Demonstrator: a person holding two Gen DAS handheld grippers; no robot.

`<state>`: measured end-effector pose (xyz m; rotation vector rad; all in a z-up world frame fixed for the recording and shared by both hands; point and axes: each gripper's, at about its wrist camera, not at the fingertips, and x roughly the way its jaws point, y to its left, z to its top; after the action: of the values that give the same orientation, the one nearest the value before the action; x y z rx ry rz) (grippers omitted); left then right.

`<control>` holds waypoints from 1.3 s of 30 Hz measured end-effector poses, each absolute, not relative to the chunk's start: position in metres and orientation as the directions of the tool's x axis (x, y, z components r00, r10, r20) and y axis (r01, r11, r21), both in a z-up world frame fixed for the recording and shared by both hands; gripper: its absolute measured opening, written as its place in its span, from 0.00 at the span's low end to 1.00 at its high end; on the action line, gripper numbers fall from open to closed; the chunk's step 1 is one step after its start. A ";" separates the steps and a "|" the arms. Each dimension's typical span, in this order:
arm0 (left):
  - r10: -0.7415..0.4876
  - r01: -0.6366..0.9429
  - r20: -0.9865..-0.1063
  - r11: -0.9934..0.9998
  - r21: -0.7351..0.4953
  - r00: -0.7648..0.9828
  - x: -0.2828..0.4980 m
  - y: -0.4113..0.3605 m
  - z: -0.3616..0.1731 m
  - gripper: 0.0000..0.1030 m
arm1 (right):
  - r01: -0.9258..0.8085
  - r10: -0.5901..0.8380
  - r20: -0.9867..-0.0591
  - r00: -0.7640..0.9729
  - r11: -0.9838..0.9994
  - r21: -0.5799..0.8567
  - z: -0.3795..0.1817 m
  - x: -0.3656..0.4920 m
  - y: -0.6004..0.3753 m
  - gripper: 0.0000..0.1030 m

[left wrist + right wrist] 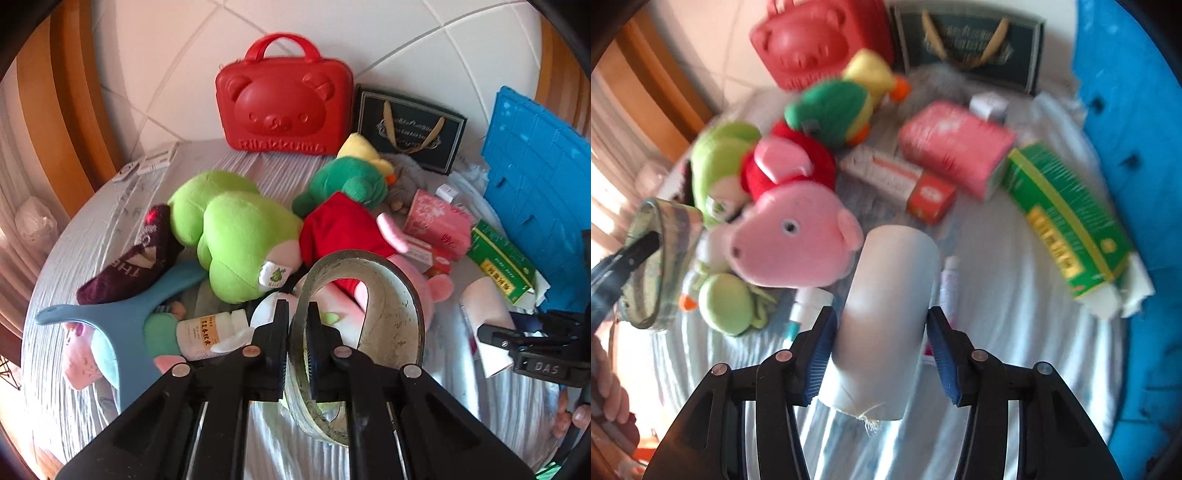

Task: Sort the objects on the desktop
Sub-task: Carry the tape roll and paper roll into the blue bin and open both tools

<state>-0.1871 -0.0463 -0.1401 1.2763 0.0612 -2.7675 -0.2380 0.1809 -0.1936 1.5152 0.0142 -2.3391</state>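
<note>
My left gripper [297, 325] is shut on the wall of a worn roll of tape [384, 314] and holds it above the cluttered table. The tape roll also shows at the left of the right wrist view [661, 266]. My right gripper [881, 332] has its jaws on both sides of a white paper tube [886, 306], which also shows in the left wrist view [487, 325]. A pink pig plush [798, 236] in a red top lies just beyond the tube. A light green plush [236, 236] lies left of it.
A red bear case [284, 107] and a dark gift bag [410, 129] stand at the back. A blue board [539, 192] leans at right. A green box [1067, 218], pink packet [956, 151], red-white box [905, 184], blue hanger [110, 314] and white bottle [207, 332] lie on the grey cloth [1015, 369].
</note>
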 end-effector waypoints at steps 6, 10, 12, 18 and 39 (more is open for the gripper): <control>-0.039 0.048 -0.714 -0.999 0.007 -0.699 -0.164 -0.017 -0.101 0.08 | 0.301 -0.296 -0.779 -0.553 -0.943 0.145 -0.116 -0.206 0.210 0.43; -0.010 0.016 -0.675 -1.000 -0.003 -0.738 -0.150 0.004 -0.076 0.08 | 0.303 -0.302 -0.719 -0.626 -0.944 0.133 -0.080 -0.185 0.214 0.43; 0.001 -0.004 -0.650 -1.000 0.003 -0.760 -0.144 0.017 -0.063 0.08 | 0.307 -0.309 -0.682 -0.663 -0.943 0.130 -0.064 -0.176 0.223 0.43; 0.095 -0.097 -0.556 -0.995 -0.026 -0.826 -0.134 0.069 -0.013 0.08 | 0.304 -0.318 -0.546 -0.775 -0.945 0.119 0.003 -0.143 0.262 0.43; 0.454 -0.550 -0.552 -0.835 0.011 -0.699 -0.171 0.372 0.081 0.08 | -0.086 0.114 -0.449 -0.887 -0.993 -0.082 0.080 -0.137 0.508 0.43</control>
<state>-0.1712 0.3716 0.0811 1.0556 -0.3376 -3.5258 -0.1371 0.5083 0.0803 0.7557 0.0976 -3.1537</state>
